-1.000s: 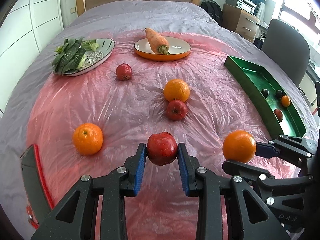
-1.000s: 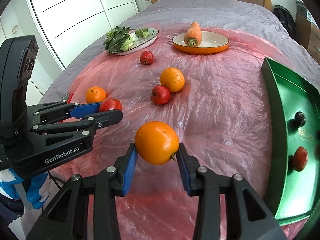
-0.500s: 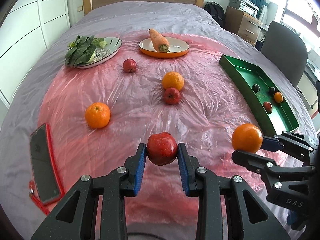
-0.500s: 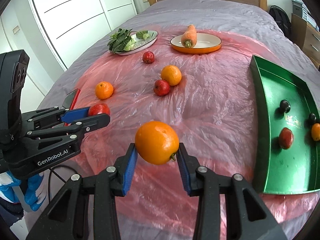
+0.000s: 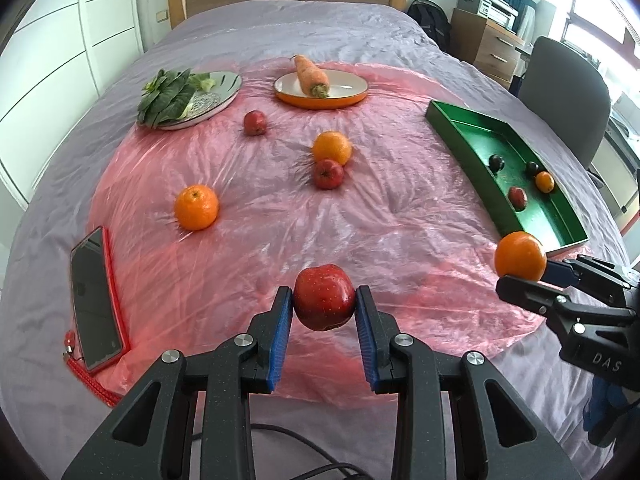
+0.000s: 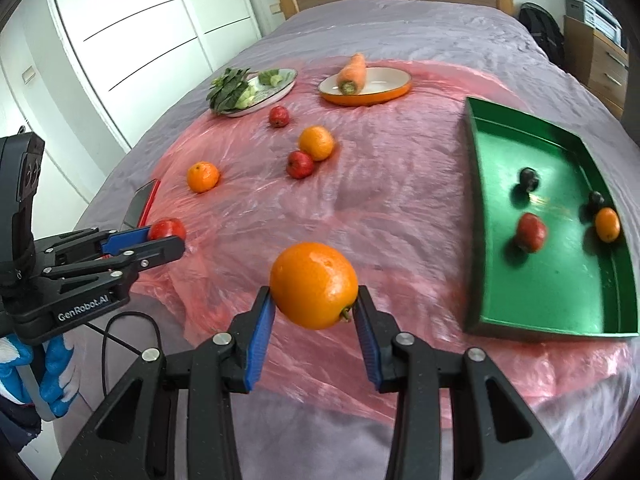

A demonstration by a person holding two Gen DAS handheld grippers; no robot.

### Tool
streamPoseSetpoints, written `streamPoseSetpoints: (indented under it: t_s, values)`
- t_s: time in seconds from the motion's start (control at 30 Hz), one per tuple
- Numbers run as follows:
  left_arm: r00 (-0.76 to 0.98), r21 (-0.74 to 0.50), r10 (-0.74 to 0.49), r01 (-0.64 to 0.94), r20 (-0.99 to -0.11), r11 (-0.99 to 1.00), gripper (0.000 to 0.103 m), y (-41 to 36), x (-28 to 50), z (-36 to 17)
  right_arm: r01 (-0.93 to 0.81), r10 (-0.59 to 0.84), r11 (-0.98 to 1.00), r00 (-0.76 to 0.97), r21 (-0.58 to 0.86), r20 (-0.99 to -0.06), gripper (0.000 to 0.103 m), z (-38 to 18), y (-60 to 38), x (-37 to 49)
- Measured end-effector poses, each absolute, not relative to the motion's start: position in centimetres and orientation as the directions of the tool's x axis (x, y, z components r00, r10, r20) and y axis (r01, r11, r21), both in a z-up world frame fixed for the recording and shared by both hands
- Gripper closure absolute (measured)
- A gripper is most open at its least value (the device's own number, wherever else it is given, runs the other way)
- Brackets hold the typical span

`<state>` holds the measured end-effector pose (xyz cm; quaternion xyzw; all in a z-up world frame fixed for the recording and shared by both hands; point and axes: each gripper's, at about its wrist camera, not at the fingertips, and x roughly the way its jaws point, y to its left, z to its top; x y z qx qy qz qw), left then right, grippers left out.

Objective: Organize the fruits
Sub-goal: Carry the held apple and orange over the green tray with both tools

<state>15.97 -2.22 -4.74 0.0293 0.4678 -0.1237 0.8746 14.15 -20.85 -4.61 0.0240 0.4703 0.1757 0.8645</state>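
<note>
My left gripper [image 5: 324, 312] is shut on a red apple [image 5: 323, 297], held above the near edge of the pink sheet. My right gripper [image 6: 315, 304] is shut on an orange [image 6: 313, 285]; it also shows in the left wrist view [image 5: 520, 256], beside the green tray's near corner. The green tray [image 6: 480, 184] at the right holds several small fruits. Loose on the sheet lie an orange [image 5: 197, 207], an orange [image 5: 332, 147] touching an apple [image 5: 328, 174], and a far apple [image 5: 255, 122].
A phone in a red case [image 5: 94, 300] lies at the left near edge. At the back stand a plate of greens [image 5: 224, 96] and an orange-rimmed plate [image 5: 352, 92] with a carrot [image 5: 310, 76]. A chair [image 5: 564, 80] stands beyond the tray.
Both grippers have pulled back and up with their fruit, so more of the bed, the phone and the whole tray have come into view.
</note>
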Motion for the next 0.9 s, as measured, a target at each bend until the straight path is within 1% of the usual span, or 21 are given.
streamPoseSetpoints:
  t_s: [0.23, 0.5, 0.7, 0.9]
  values:
    - [0.529, -0.059, -0.216, 0.298, -0.82, 0.953, 0.076, -6.4, 16.6, -3.4, -0.212, 0.285, 0.957, 0.536, 0.2, -0.794, 0.044, -3.9, -26.2, 13.8]
    - [0.498, -0.082, -0.275, 0.375, -0.822, 0.923, 0.076, -13.1, 18.1, -2.9, -0.13, 0.225, 0.974, 0.574, 0.184, -0.787, 0.044, -3.4, -33.0, 14.0]
    - [0.477, -0.109, -0.318, 0.416, -0.819, 0.903, 0.076, -17.5, 19.7, -2.8, -0.096, 0.198, 0.98, 0.59, 0.176, -0.783, 0.044, -3.3, -37.2, 16.0]
    - [0.465, -0.12, -0.34, 0.439, -0.817, 0.89, 0.076, -21.0, 22.2, -2.8, -0.099, 0.19, 0.982, 0.597, 0.163, -0.78, 0.044, -3.2, -39.1, 19.4]
